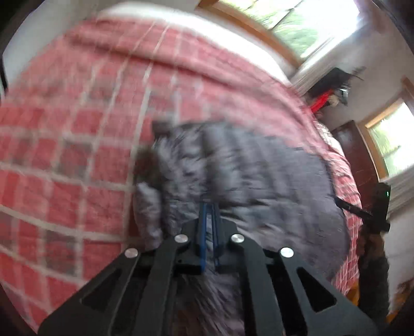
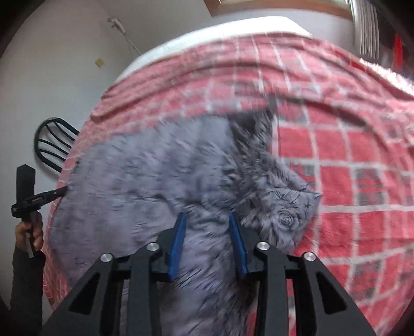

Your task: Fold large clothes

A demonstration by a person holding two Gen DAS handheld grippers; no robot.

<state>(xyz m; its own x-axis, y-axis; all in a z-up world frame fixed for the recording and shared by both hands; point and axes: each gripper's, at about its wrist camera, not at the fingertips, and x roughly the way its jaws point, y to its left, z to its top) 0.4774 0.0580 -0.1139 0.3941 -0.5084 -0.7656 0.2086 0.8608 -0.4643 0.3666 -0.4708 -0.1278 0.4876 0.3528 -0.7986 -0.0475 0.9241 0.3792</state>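
Note:
A large grey garment [image 1: 258, 175] with a dark printed pattern lies on a bed covered by a red checked blanket [image 1: 77, 144]. My left gripper [image 1: 210, 206] is shut on a fold of the grey garment, with cloth running between its blue pads. In the right wrist view the garment [image 2: 145, 186] spreads across the blanket [image 2: 349, 181]. My right gripper [image 2: 207, 219] is open just above the garment, its blue fingers [image 2: 178, 243] on either side of a ridge of cloth. The left gripper [image 2: 59, 191] shows at the garment's far left edge. Both views are motion-blurred.
Windows [image 1: 297, 23] and a white wall stand behind the bed. A dark wooden piece of furniture [image 1: 357, 155] and a red item [image 1: 320, 102] are to the right. A black chair back [image 2: 51, 144] stands by the bed's left side.

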